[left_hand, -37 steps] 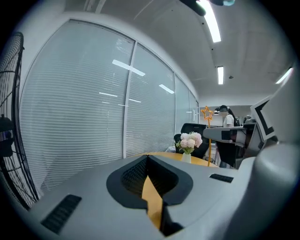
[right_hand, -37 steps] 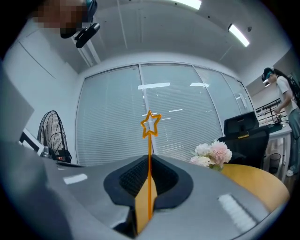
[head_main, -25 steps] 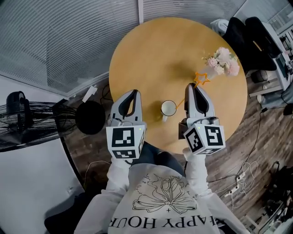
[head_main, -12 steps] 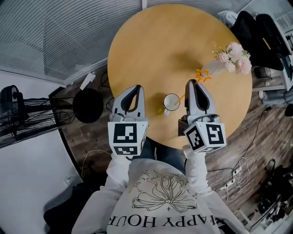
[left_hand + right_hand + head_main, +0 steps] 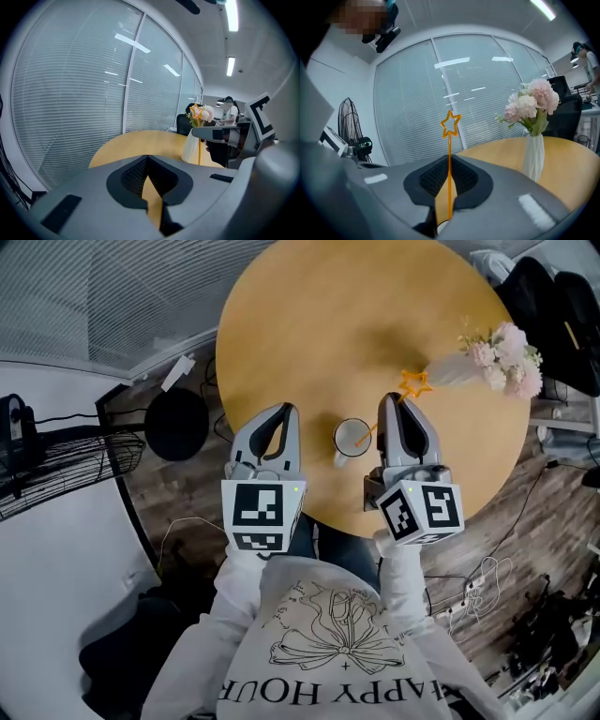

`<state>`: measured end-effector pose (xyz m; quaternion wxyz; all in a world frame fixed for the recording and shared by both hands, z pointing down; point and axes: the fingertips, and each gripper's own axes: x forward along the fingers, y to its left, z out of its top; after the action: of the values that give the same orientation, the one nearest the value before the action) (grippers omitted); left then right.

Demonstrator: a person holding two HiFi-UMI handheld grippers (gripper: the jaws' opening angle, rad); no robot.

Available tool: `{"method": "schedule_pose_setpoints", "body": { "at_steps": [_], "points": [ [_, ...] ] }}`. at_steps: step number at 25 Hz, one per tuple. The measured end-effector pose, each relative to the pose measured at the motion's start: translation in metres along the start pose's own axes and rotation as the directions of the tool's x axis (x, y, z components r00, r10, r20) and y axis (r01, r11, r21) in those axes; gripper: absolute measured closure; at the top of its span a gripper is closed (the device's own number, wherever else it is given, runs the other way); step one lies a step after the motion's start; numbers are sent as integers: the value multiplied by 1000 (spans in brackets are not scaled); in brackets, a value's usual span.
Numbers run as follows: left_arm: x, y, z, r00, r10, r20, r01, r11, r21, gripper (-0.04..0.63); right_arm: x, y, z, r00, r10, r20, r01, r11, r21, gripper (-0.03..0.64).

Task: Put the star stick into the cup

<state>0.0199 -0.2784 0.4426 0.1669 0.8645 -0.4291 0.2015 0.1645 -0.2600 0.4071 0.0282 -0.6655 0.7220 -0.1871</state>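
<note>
An orange star stick runs slantwise between the jaws of my right gripper, which is shut on it. Its star points toward the table's far side, and its lower end lies over the mouth of the white cup. The cup stands on the round wooden table, between the two grippers. In the right gripper view the star stick stands up from the closed right gripper. My left gripper hovers left of the cup, shut and empty. The left gripper shows pads meeting with nothing between them.
A white vase of pink flowers lies close beyond the star, at the table's right. A fan and a black round base stand on the floor to the left. Dark chairs are at the right.
The right gripper has carried the stick toward the cup, so its lower end now lies over the cup's mouth. The left gripper has kept its place beside the cup.
</note>
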Motion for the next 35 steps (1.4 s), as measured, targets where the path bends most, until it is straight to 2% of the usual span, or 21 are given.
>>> {"method": "schedule_pose_setpoints", "body": {
  "at_steps": [14, 35],
  "points": [
    [19, 1, -38, 996, 36, -82, -36, 999, -10, 589, 22, -14, -58, 992, 47, -115, -42, 998, 43, 590],
    [35, -1, -61, 991, 46, -128, -53, 997, -49, 589, 34, -26, -96, 979, 58, -193, -51, 998, 39, 591]
  ]
}}
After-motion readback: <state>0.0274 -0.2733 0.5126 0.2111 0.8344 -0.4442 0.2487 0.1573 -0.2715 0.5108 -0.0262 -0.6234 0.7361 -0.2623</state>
